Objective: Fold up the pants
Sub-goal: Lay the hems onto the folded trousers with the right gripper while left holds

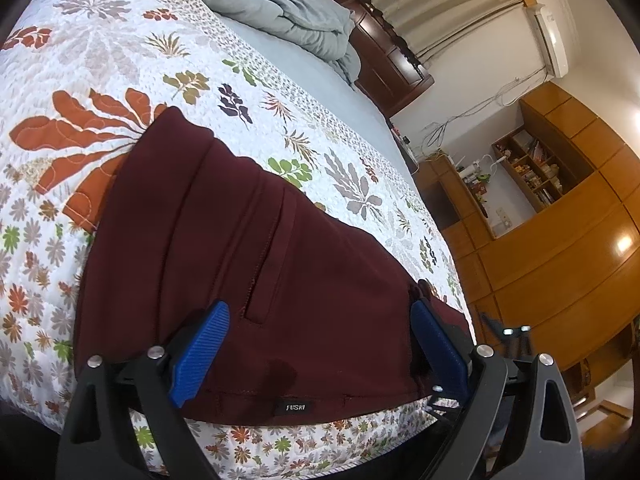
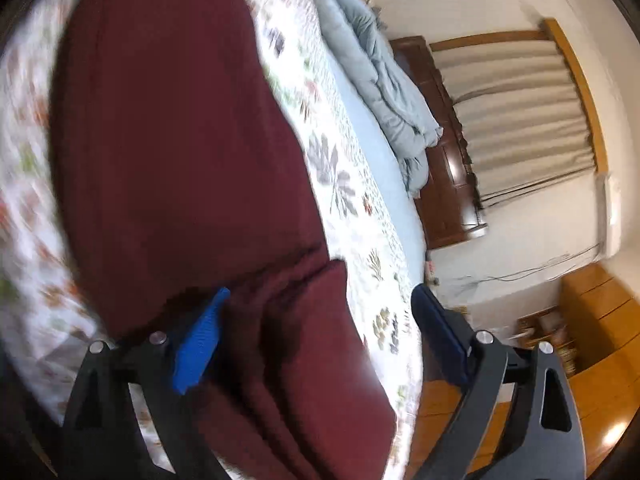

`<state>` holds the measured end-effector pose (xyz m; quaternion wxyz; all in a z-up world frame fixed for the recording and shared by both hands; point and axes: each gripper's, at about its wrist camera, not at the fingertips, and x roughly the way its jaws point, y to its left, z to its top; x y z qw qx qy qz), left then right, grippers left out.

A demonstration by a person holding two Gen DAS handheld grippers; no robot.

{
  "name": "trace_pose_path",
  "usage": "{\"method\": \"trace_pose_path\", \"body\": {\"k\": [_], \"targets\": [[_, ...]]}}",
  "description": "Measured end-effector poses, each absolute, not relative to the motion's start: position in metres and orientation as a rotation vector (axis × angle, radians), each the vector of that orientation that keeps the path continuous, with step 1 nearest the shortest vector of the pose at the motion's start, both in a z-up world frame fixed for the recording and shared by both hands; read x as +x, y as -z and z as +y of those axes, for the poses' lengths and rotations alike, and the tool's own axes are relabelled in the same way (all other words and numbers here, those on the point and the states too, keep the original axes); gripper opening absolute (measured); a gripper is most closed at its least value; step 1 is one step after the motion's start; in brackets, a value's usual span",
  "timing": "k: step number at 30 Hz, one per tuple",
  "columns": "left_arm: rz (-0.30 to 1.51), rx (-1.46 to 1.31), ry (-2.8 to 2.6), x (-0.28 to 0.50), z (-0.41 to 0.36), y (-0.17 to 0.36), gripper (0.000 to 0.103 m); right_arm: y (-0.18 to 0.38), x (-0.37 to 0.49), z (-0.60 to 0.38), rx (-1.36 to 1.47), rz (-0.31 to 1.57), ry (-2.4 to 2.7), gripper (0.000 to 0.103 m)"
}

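Dark maroon pants (image 1: 248, 264) lie on a floral quilt (image 1: 100, 60) on the bed, waistband with a black "FUSHI" label (image 1: 295, 407) at the near edge. My left gripper (image 1: 320, 346) is open, its blue fingers (image 1: 198, 354) spread wide over the waistband end, not closed on cloth. In the blurred right wrist view the pants (image 2: 172, 152) stretch away with a folded bunch of fabric (image 2: 296, 360) near me. My right gripper (image 2: 320, 340) is open above that bunch, its left blue finger (image 2: 198, 344) over the cloth.
A rumpled grey duvet (image 1: 280, 4) lies at the far end by a dark wooden headboard (image 1: 392, 76). The bed's right edge (image 1: 448, 248) drops to a floor beside wooden wardrobes and shelves (image 1: 560, 216). Curtains (image 2: 520, 120) hang behind.
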<state>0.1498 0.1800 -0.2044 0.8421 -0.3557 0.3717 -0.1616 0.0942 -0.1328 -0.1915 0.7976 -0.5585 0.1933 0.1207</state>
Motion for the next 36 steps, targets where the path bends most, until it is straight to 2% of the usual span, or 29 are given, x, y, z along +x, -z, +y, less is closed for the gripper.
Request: {"method": "trace_pose_path", "body": {"k": [3, 4, 5, 7, 8, 24, 25, 26, 28, 32, 36], "targets": [[0.788, -0.750, 0.343, 0.149, 0.179, 0.205, 0.093, 0.154, 0.075, -0.137, -1.046, 0.416, -0.376, 0.089], [0.789, -0.752, 0.344, 0.149, 0.180, 0.205, 0.093, 0.142, 0.073, -0.143, -0.988, 0.426, -0.396, 0.084], [0.790, -0.753, 0.344, 0.149, 0.180, 0.205, 0.093, 0.138, 0.074, -0.148, -0.959, 0.442, -0.395, 0.064], [0.790, -0.754, 0.343, 0.150, 0.180, 0.206, 0.093, 0.142, 0.088, -0.153, -0.974, 0.469, -0.342, 0.046], [0.790, -0.755, 0.341, 0.150, 0.180, 0.206, 0.093, 0.151, 0.095, -0.155, -0.998, 0.507, -0.332, 0.042], [0.805, -0.747, 0.324, 0.155, 0.179, 0.210, 0.093, 0.198, 0.108, -0.157, -1.062, 0.579, -0.373, 0.043], [0.805, -0.747, 0.323, 0.155, 0.179, 0.210, 0.093, 0.199, 0.108, -0.159, -1.050, 0.589, -0.370, 0.039], [0.806, -0.746, 0.322, 0.156, 0.178, 0.210, 0.093, 0.201, 0.114, -0.160, -1.024, 0.621, -0.380, 0.009], [0.807, -0.745, 0.321, 0.156, 0.179, 0.210, 0.093, 0.201, 0.116, -0.159, -0.999, 0.660, -0.396, 0.010], [0.809, -0.740, 0.329, 0.155, 0.179, 0.210, 0.093, 0.190, 0.096, -0.157, -0.999, 0.568, -0.416, 0.010], [0.810, -0.741, 0.324, 0.156, 0.179, 0.211, 0.093, 0.211, 0.082, -0.159, -1.057, 0.581, -0.455, 0.010]]}}
